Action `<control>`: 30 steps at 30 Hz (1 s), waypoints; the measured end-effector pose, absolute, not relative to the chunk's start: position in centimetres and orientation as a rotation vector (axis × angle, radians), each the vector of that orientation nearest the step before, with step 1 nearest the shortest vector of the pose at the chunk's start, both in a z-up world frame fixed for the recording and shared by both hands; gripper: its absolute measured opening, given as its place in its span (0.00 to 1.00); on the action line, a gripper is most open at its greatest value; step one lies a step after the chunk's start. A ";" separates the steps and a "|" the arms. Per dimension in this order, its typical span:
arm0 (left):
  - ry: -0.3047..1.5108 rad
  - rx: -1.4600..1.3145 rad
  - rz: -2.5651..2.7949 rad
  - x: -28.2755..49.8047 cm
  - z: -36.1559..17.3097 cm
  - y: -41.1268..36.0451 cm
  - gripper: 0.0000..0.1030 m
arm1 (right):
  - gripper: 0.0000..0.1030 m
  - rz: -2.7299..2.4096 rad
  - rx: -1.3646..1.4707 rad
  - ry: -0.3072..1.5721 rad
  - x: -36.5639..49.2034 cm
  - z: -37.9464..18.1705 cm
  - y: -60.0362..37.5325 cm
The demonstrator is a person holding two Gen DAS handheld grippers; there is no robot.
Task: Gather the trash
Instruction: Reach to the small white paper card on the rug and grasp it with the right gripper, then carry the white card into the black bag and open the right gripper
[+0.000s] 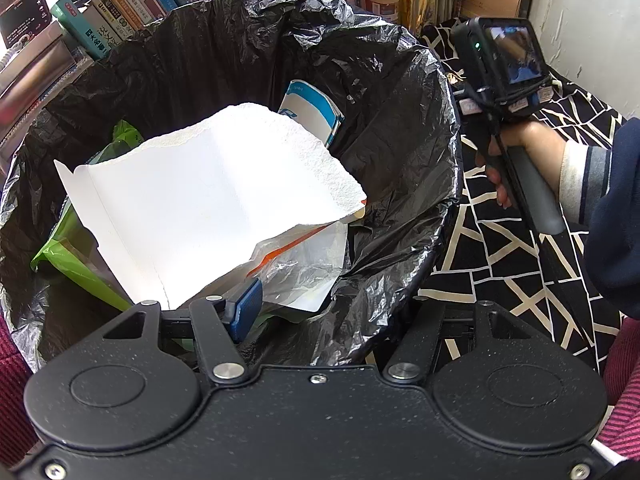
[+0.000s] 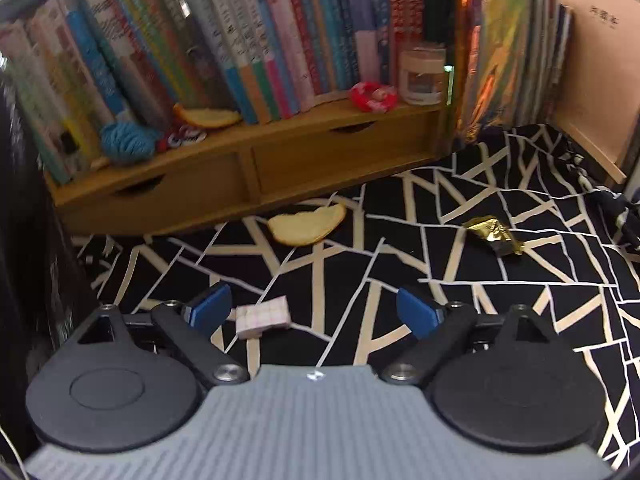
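Note:
In the left wrist view, a bin lined with a black bag (image 1: 400,128) holds a torn white card (image 1: 208,200), a clear plastic bag (image 1: 304,268), a green bag (image 1: 80,268) and a blue-white packet (image 1: 312,108). My left gripper (image 1: 316,308) hangs open over the bin's near rim. Only its left blue pad (image 1: 246,308) shows; the bag hides the other. My right gripper (image 2: 314,308) is open and empty, low over the patterned cloth. A pink checked paper scrap (image 2: 262,316) lies just by its left pad. A peel (image 2: 306,224) and a gold wrapper (image 2: 494,236) lie farther off.
A wooden shelf (image 2: 248,160) of books stands behind, with a second peel (image 2: 212,118), blue yarn (image 2: 126,142), a red-white ring (image 2: 372,96) and a jar (image 2: 422,76) on its ledge. A hand (image 1: 532,152) holds the right tool beside the bin. The black bin wall fills the right view's left edge.

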State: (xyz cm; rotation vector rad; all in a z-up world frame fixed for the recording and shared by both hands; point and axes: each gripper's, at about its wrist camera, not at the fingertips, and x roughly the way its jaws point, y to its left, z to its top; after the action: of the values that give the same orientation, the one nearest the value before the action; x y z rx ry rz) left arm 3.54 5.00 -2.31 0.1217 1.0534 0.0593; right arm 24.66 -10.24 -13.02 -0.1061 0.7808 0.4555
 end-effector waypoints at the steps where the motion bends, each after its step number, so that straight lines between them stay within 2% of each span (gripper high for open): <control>1: 1.053 0.122 0.060 3.5 -2.3 5.0 0.57 | 0.92 0.472 -0.125 0.786 24.6 -13.5 -9.8; 8: 1.055 0.125 0.060 3.6 -2.4 4.9 0.57 | 0.91 0.515 -0.199 0.814 25.2 -15.7 -7.7; 16: 1.060 0.125 0.060 3.7 -2.5 4.9 0.58 | 0.75 0.550 -0.254 0.842 25.3 -17.4 -6.0; 18: 1.062 0.126 0.061 3.8 -2.6 5.0 0.58 | 0.73 0.554 -0.256 0.840 25.2 -17.6 -5.8; 20: 1.064 0.126 0.061 3.9 -2.6 4.9 0.58 | 0.69 0.560 -0.251 0.836 25.1 -17.6 -5.6; 21: 1.065 0.126 0.062 3.9 -2.6 4.9 0.58 | 0.61 0.563 -0.251 0.835 25.0 -17.6 -5.6; 22: 1.065 0.126 0.062 3.9 -2.6 4.9 0.58 | 0.47 0.563 -0.254 0.833 25.0 -17.5 -5.5; 30: 1.065 0.123 0.059 3.9 -2.6 5.0 0.58 | 0.45 0.535 -0.287 0.805 24.3 -15.3 -5.5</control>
State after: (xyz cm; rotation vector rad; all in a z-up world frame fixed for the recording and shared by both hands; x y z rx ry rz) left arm 3.88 5.02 -2.62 0.1233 1.0654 0.0590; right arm 24.29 -5.52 -15.26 -0.2868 0.8049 0.5347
